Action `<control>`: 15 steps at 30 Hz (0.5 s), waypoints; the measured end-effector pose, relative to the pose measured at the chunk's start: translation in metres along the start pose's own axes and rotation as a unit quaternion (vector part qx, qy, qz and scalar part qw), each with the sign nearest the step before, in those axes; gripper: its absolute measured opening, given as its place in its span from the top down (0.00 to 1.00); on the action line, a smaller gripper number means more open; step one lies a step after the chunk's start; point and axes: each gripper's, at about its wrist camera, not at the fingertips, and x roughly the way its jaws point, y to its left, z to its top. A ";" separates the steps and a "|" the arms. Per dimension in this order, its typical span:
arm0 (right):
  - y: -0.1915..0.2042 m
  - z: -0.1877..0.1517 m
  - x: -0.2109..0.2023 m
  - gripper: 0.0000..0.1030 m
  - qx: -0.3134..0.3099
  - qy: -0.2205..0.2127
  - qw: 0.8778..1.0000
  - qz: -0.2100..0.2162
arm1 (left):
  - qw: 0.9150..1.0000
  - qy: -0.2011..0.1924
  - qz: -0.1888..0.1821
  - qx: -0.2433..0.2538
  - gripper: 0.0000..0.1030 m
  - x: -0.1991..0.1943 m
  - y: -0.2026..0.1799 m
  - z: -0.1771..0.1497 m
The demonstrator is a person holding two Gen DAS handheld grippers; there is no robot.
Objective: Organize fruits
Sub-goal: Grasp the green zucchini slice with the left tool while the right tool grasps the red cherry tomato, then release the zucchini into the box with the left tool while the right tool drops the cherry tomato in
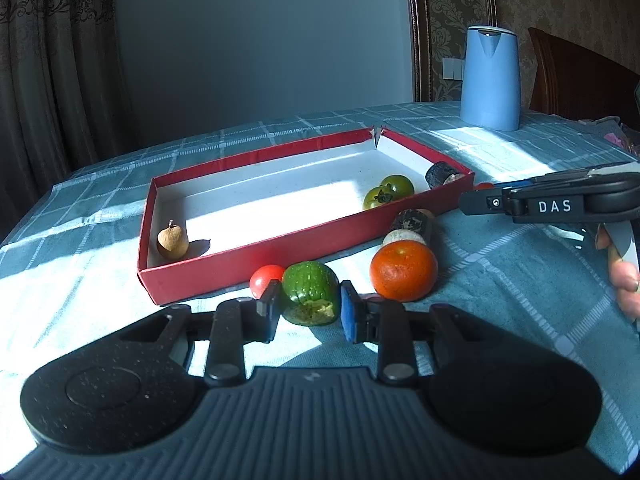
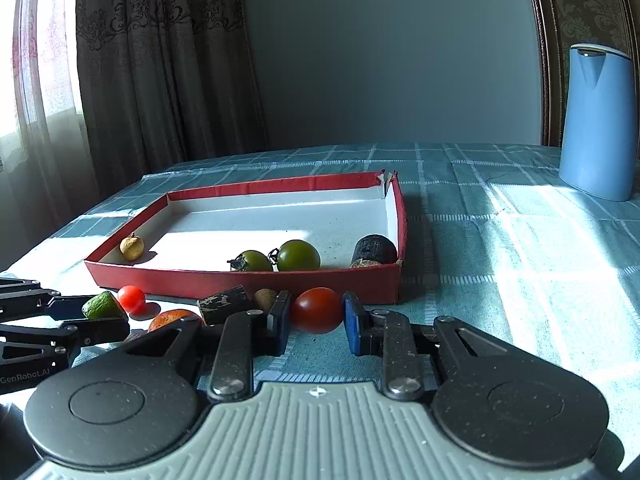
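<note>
My left gripper (image 1: pixel 310 310) is shut on a green fruit (image 1: pixel 309 290) with a cut face, low over the cloth in front of the red box (image 1: pixel 256 258). Beside it lie a small red tomato (image 1: pixel 266 278) and an orange (image 1: pixel 402 270). My right gripper (image 2: pixel 316 320) is shut on a dark red tomato (image 2: pixel 318 310), just before the box's near wall (image 2: pixel 240 280). Inside the box are a longan (image 2: pixel 132 248), two green tomatoes (image 2: pixel 298 255) and a dark stubby piece (image 2: pixel 374 250).
Another dark stubby piece (image 2: pixel 224 308) and a small brown fruit (image 2: pixel 266 299) lie left of the right gripper. A tall blue jug (image 2: pixel 596 120) stands at the back right on the checked tablecloth (image 2: pixel 500 264). A hand (image 1: pixel 624 284) shows at the right edge.
</note>
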 end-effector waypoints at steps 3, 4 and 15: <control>0.000 0.000 -0.001 0.74 -0.001 -0.003 1.000 -0.002 | 1.000 -0.005 0.002 0.007 0.73 -0.001 -0.004 0.004; 0.001 -0.001 -0.002 0.74 -0.003 -0.006 1.000 -0.004 | 1.000 -0.006 0.001 0.010 0.73 0.000 -0.006 0.005; 0.002 0.016 0.002 0.74 -0.017 -0.039 0.999 -0.033 | 1.000 -0.021 0.013 0.006 0.73 0.013 0.004 0.037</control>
